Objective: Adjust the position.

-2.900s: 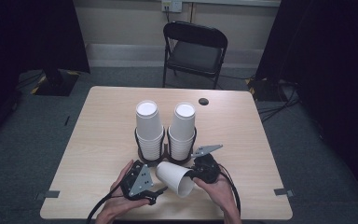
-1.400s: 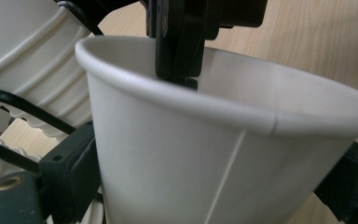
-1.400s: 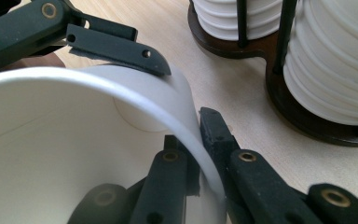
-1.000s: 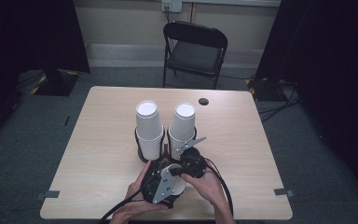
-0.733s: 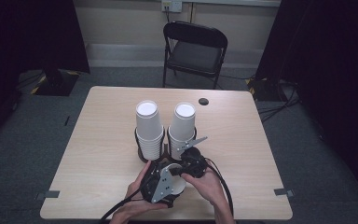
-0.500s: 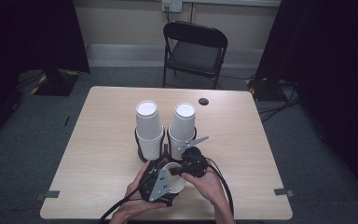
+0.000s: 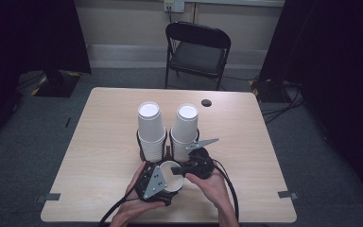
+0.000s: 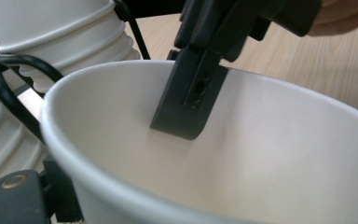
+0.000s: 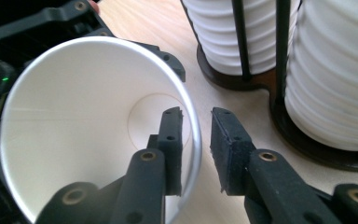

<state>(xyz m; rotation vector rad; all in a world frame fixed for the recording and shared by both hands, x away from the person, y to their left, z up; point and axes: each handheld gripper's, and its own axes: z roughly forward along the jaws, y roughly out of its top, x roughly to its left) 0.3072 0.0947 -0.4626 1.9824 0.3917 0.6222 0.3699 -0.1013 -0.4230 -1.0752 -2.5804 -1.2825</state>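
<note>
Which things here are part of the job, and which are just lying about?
In the job:
- loose cup
- left gripper, round the cup
- right gripper, jaws astride the cup's rim, just opening
- two cup stacks in the black holder

Lying about:
- folding chair
- small dark disc on the table

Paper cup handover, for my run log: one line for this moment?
paper cup | left gripper holding it | right gripper jaws just opened, straddling rim | cup stacks in holder

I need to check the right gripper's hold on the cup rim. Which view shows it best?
Right gripper view: the right gripper straddles the cup rim, one jaw inside, one outside, gaps showing; its jaws have just been opening. Left gripper view shows one jaw inside the cup. High view shows both hands at the cup, too small.
</note>
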